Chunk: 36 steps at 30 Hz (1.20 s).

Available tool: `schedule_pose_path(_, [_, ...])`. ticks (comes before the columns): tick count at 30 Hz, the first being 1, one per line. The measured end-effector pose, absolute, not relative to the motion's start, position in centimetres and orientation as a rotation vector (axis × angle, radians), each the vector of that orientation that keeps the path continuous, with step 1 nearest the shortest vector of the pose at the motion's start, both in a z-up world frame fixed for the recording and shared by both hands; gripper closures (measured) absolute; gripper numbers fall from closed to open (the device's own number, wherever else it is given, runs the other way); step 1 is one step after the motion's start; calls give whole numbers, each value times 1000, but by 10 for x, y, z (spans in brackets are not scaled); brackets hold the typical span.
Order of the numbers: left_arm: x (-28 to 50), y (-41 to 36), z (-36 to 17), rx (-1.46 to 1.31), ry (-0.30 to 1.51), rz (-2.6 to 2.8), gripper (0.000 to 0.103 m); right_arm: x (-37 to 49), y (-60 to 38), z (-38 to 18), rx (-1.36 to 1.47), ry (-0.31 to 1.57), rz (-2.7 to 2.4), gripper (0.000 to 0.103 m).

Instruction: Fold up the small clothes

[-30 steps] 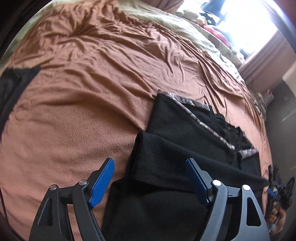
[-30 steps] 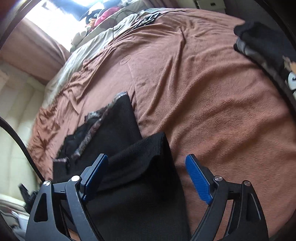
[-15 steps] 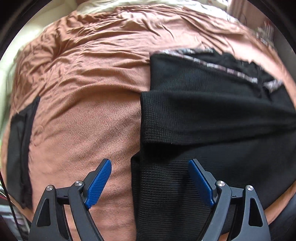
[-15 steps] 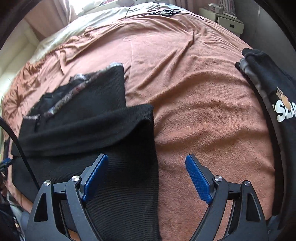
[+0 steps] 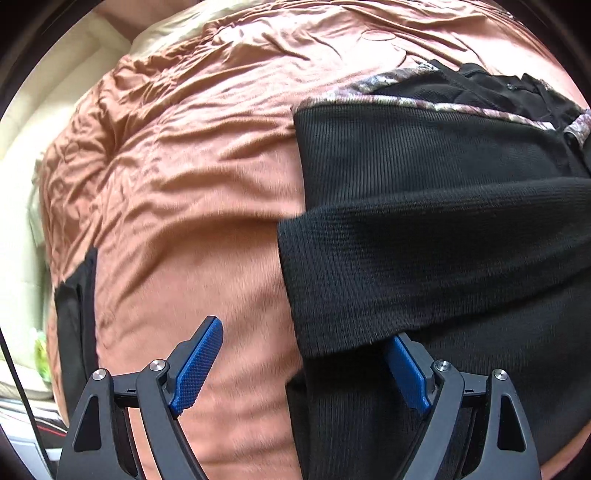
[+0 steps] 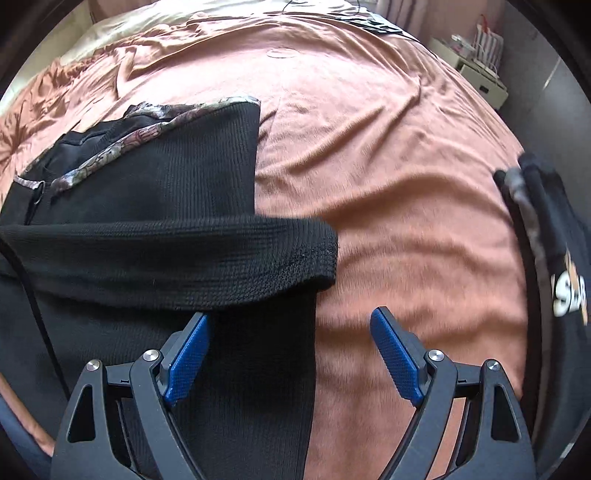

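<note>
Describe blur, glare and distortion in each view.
Left wrist: fisheye bulge, dark vignette corners, the brown bedspread smeared by motion, the black knit garment sharper. Right wrist: same bulge, blown-out pale bedding at top, blur across the printed dark garment.

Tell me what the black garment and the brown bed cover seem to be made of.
The black garment looks like ribbed knit, matte: fine ridges run across it, with a patterned woven trim. The brown bed cover looks like soft, short-pile fabric, perhaps fleece or velvet, with a faint sheen on its wrinkles.
</note>
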<state>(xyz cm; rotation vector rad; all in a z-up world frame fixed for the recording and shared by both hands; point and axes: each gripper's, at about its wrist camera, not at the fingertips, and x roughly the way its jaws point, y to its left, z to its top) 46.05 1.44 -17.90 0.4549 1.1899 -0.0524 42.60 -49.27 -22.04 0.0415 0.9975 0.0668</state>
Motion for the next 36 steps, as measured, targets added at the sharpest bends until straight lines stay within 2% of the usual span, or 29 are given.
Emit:
schedule_pose_path(17, [534, -5, -165, 508, 1044, 20, 16, 511, -480, -220, -44, 919, 27, 18])
schedule_pose_path(24, [536, 6, -131, 355, 967, -12, 18, 508, -483, -203, 19, 847, 38, 18])
schedule_pose_path(26, [533, 13, -122, 315, 961, -41, 21, 499, -485, -201, 42, 842, 76, 18])
schedule_pose_path(28, [533, 18, -120, 271, 981, -82, 33, 492, -489, -202, 71, 847, 117, 18])
schedule_pose_path(31, [534, 24, -125, 231, 1014, -109, 39, 486, -500, -207, 122, 852, 162, 18])
schedule_pose_path(35, [533, 27, -138, 183, 1048, -154, 43, 487, -513, -213, 163, 865, 196, 34])
schedule_pose_path(36, [532, 28, -141, 166, 1058, -161, 49, 487, -516, -218, 177, 874, 210, 40])
